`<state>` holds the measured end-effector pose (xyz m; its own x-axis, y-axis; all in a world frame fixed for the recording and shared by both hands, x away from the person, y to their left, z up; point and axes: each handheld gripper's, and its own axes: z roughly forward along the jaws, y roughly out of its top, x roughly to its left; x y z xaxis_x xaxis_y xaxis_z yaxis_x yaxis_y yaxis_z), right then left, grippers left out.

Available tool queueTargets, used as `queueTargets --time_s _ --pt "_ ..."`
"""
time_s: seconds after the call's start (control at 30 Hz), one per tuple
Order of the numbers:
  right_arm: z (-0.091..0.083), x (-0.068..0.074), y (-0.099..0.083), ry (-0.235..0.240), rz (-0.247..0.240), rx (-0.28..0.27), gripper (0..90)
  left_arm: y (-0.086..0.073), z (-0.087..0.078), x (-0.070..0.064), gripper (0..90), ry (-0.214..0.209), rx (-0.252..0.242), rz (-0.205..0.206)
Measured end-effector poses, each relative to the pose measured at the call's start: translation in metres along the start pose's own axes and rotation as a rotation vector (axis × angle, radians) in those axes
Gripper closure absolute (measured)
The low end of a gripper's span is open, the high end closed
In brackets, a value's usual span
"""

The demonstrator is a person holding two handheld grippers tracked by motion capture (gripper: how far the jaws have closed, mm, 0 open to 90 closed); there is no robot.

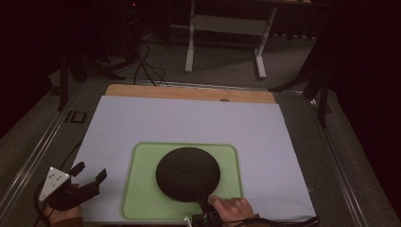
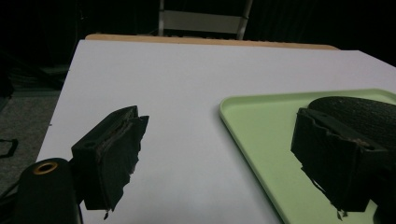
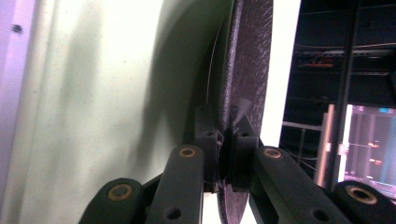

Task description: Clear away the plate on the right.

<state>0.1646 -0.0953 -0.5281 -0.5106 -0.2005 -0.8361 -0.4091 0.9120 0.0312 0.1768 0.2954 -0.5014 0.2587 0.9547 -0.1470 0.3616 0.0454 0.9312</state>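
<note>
A round black textured plate [image 1: 188, 173] lies over a light green tray [image 1: 142, 194] near the table's front edge. My right gripper [image 1: 204, 207] is shut on the plate's near rim, a hand wrapped around it. In the right gripper view the jaws pinch the plate's edge [image 3: 245, 60], with the green tray [image 3: 102, 102] beside it. My left gripper [image 1: 90, 171] hovers open at the front left, just left of the tray. Its view has the two black pads [image 2: 116, 149] wide apart, the tray [image 2: 261, 140] and plate [image 2: 359, 112] to the right.
A white sheet [image 1: 189, 118] covers the table, with a wooden strip [image 1: 189, 92] along the far edge. Beyond it stand a metal frame [image 1: 227, 33] and cables [image 1: 146, 66] on the floor. Dark stands flank both sides.
</note>
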Motion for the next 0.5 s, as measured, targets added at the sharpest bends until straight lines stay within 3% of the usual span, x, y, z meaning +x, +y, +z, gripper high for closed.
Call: queueTargets --time_s 0.07,0.17,0.23,0.37,0.5 --pt "0.000 -0.001 -0.001 0.022 0.008 -0.001 82.7 0.000 0.000 0.000 16.1 -0.001 0.000 0.000" --pt "0.003 0.004 -0.003 0.124 0.002 0.015 75.4 0.000 0.000 0.000 16.1 0.000 0.000 0.003" --pt "0.005 0.008 -0.004 0.141 0.003 0.020 74.5 0.000 0.000 0.000 16.1 -0.001 0.000 0.003" --pt "0.003 -0.002 -0.008 0.225 0.087 -0.001 70.3 0.000 0.000 -0.001 16.1 -0.001 0.002 0.005" --pt "0.003 -0.005 -0.011 0.238 0.101 -0.007 65.6 0.000 0.000 0.000 16.1 0.001 -0.001 0.000"
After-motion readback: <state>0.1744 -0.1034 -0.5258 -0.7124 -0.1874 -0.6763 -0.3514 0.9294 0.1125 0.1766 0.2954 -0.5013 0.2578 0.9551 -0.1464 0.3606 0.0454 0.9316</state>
